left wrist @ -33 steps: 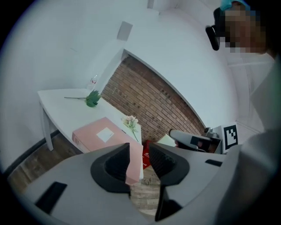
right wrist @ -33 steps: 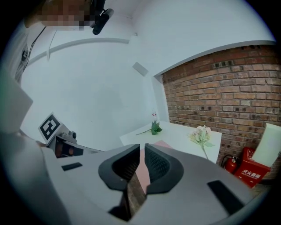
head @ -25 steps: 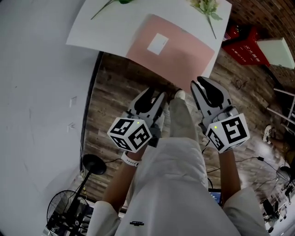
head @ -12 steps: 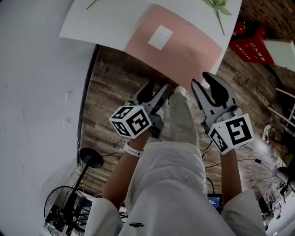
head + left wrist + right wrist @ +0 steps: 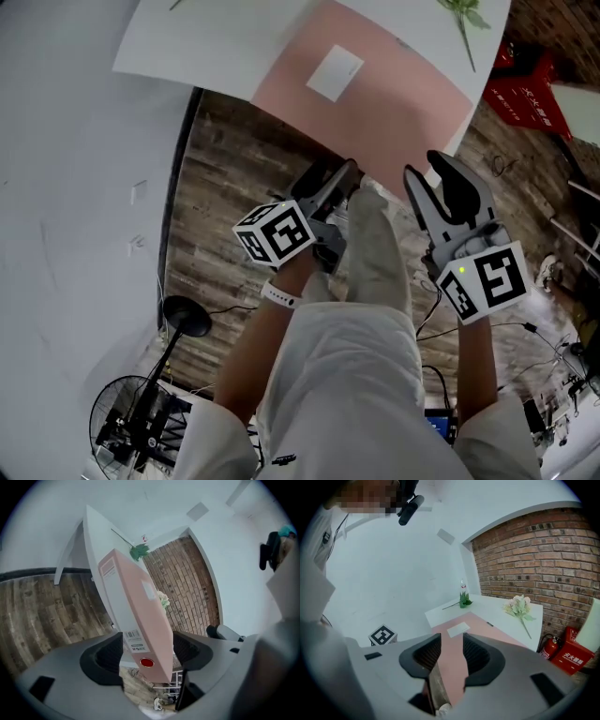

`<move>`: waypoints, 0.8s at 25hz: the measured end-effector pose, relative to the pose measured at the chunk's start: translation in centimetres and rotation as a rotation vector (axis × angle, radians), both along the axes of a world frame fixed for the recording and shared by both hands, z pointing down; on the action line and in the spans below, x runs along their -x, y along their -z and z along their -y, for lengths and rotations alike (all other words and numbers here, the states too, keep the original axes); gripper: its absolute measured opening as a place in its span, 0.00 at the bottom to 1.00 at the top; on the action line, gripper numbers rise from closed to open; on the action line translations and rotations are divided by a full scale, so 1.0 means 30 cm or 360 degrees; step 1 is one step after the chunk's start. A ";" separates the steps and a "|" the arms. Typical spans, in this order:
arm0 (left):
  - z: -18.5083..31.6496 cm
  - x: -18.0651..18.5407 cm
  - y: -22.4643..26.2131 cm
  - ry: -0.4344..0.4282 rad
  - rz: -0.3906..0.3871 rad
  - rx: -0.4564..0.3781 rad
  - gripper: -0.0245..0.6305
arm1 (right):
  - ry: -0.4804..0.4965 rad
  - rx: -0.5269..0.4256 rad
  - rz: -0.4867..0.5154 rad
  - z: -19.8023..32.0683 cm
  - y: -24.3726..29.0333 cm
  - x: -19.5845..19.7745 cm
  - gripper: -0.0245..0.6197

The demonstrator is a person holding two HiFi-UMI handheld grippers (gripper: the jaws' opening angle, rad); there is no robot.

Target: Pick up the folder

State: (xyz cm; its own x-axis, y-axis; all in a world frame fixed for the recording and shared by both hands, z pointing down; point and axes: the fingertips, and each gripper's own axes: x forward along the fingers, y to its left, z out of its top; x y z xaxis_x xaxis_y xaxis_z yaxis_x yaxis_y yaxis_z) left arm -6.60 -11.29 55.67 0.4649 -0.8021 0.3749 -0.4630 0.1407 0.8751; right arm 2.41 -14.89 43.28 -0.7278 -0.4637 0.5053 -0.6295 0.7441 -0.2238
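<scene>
Pink folder (image 5: 136,606) seemingly inside just-widened hand-held gripper (image 5: 149,646)

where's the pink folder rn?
Head view, top centre: the pink folder lies flat on the white table, reaching the table's near edge, with the pale flowers by its far right corner.
</scene>
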 end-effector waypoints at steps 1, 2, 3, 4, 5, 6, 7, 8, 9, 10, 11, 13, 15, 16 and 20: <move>0.007 -0.003 -0.013 0.0005 -0.0014 0.0005 0.53 | -0.0001 0.0006 -0.0002 0.004 -0.009 -0.004 0.27; 0.015 -0.005 -0.025 0.0012 -0.0028 0.0010 0.53 | -0.0001 0.0013 -0.0004 0.008 -0.018 -0.007 0.27; 0.021 -0.006 -0.037 0.0019 -0.0043 0.0013 0.54 | 0.0000 0.0019 -0.0006 0.011 -0.026 -0.009 0.27; 0.026 -0.007 -0.048 0.0024 -0.0059 0.0015 0.54 | 0.0003 0.0025 -0.0008 0.011 -0.033 -0.009 0.27; 0.031 -0.007 -0.058 0.0028 -0.0076 0.0015 0.54 | 0.0006 0.0030 -0.0011 0.009 -0.039 -0.007 0.27; 0.035 -0.008 -0.066 0.0031 -0.0095 0.0013 0.55 | 0.0009 0.0036 -0.0013 0.008 -0.044 -0.005 0.27; 0.039 -0.010 -0.073 0.0034 -0.0115 0.0011 0.55 | 0.0012 0.0041 -0.0014 0.006 -0.048 -0.003 0.27; 0.044 -0.013 -0.081 0.0036 -0.0133 0.0010 0.56 | 0.0014 0.0046 -0.0014 0.006 -0.052 -0.002 0.27; 0.049 -0.016 -0.088 0.0039 -0.0148 0.0009 0.56 | 0.0016 0.0051 -0.0012 0.006 -0.057 -0.002 0.27; 0.054 -0.020 -0.095 0.0043 -0.0163 0.0008 0.56 | 0.0016 0.0057 -0.0011 0.008 -0.061 -0.002 0.27; 0.059 -0.024 -0.101 0.0048 -0.0180 0.0008 0.57 | 0.0016 0.0063 -0.0010 0.008 -0.065 -0.003 0.27; 0.066 -0.031 -0.112 0.0060 -0.0214 0.0012 0.58 | 0.0014 0.0076 -0.0008 0.009 -0.072 -0.004 0.27; 0.073 -0.037 -0.122 0.0070 -0.0243 0.0017 0.58 | 0.0012 0.0091 -0.0002 0.012 -0.078 -0.004 0.27; 0.078 -0.039 -0.127 0.0072 -0.0257 0.0017 0.58 | 0.0010 0.0097 0.0002 0.014 -0.082 -0.004 0.27; 0.090 -0.051 -0.136 0.0072 -0.0330 0.0003 0.60 | 0.0005 0.0120 0.0005 0.019 -0.100 -0.006 0.27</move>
State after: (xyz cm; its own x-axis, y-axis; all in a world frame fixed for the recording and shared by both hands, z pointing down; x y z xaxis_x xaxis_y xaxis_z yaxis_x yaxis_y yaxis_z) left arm -5.07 -13.99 59.76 0.4959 -0.8233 0.2762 -0.2661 0.1588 0.9508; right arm 2.58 -15.45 46.28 -0.7308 -0.4222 0.5364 -0.6264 0.7270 -0.2812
